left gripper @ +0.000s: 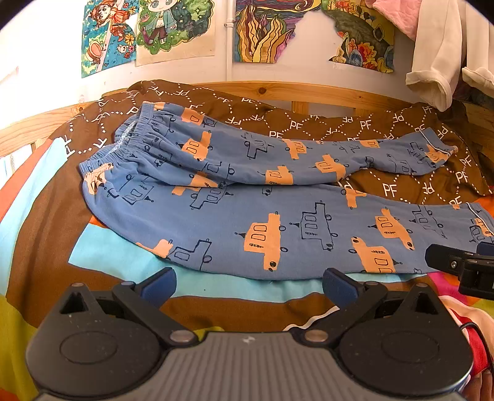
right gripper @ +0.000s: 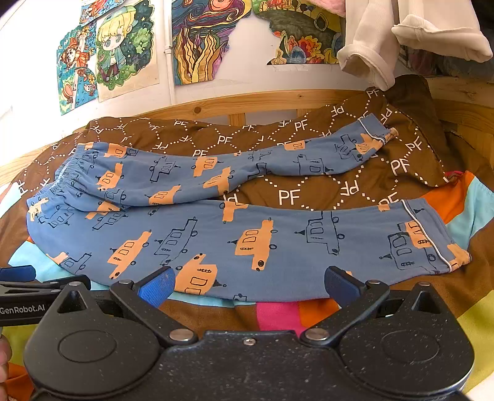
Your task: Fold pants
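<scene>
One pair of blue boat-print pajama pants (left gripper: pixel 247 222) lies across the middle of the frame, with two legs. Four colored drawings (left gripper: pixel 176 27) hang along the top. One brown PF-patterned blanket (left gripper: pixel 386 188). Two tools: left tool (left gripper: pixel 248 285) and right tool (right gripper: pixel 248 285), lower center.

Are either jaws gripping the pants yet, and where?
No. Left gripper and right gripper are both open, short of the pants near edge; nothing is held.
</scene>
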`<state>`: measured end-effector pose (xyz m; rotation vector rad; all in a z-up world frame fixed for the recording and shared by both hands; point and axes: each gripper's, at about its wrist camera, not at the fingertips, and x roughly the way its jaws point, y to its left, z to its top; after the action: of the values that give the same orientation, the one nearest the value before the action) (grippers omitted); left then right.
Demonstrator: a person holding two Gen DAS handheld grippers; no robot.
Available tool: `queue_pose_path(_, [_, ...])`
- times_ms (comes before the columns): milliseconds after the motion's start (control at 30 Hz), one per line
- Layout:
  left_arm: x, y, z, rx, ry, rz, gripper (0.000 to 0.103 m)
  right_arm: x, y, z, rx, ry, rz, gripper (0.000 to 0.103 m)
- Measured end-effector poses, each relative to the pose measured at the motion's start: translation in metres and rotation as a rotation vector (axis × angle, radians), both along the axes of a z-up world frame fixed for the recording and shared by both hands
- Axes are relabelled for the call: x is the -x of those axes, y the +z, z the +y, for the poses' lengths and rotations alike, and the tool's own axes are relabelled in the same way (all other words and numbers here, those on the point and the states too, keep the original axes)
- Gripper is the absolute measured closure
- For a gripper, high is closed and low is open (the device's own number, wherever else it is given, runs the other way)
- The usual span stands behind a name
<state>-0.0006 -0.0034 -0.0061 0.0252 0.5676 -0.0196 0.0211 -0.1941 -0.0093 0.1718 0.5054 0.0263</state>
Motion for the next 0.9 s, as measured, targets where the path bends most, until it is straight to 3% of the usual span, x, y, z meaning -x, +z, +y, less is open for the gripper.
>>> queue_pose_path(900, [-0.0051,0.0001,0.0047,0.02,0.018,0.033,0.0,-0.002,-0.0029,0.0027,0.003,0.005,0.0,0.001])
